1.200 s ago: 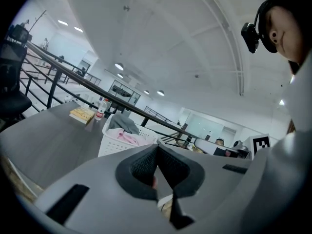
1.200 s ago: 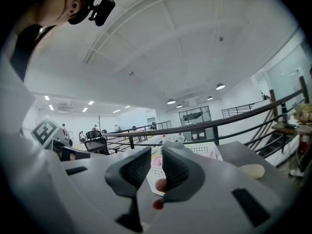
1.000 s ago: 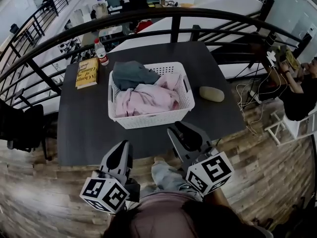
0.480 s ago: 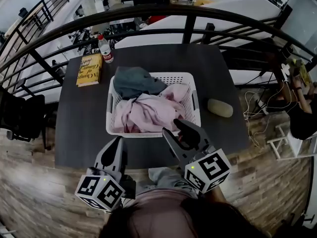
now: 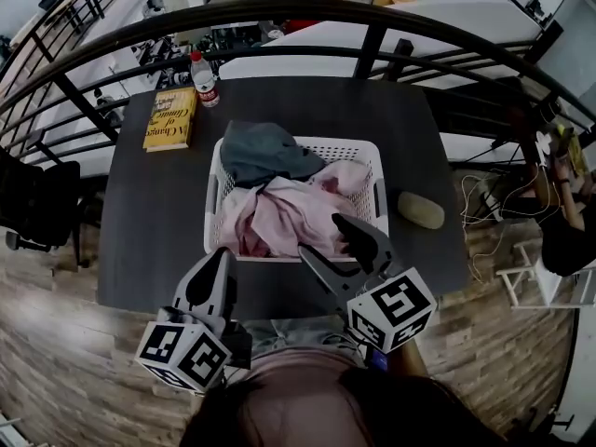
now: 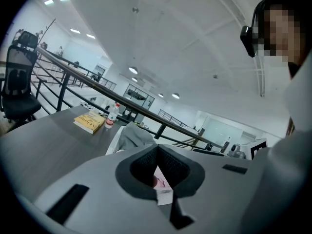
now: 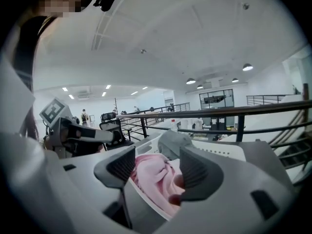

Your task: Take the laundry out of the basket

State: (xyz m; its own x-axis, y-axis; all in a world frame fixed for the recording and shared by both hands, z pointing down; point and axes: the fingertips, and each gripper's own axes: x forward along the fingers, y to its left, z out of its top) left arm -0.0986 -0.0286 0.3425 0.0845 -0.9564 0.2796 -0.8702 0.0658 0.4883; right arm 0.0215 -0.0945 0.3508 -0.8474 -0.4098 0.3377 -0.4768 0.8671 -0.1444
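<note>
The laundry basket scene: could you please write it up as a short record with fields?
Basket: white, on dark table, holding laundry
Laundry: pink garment near side, grey garment far side
Left gripper: shut, empty, short of basket
Right gripper: jaws have just been opening, apart, nothing gripped, at basket's near rim
Beside basket: yellow book, bottle

The left gripper [image 6: 157, 159], jaws together, faces the basket [image 6: 113, 142] holding a grey garment [image 6: 135, 135].

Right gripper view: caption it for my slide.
Right gripper, jaws just opened, at the white basket, pink laundry between them ungripped, gray garment behind.
</note>
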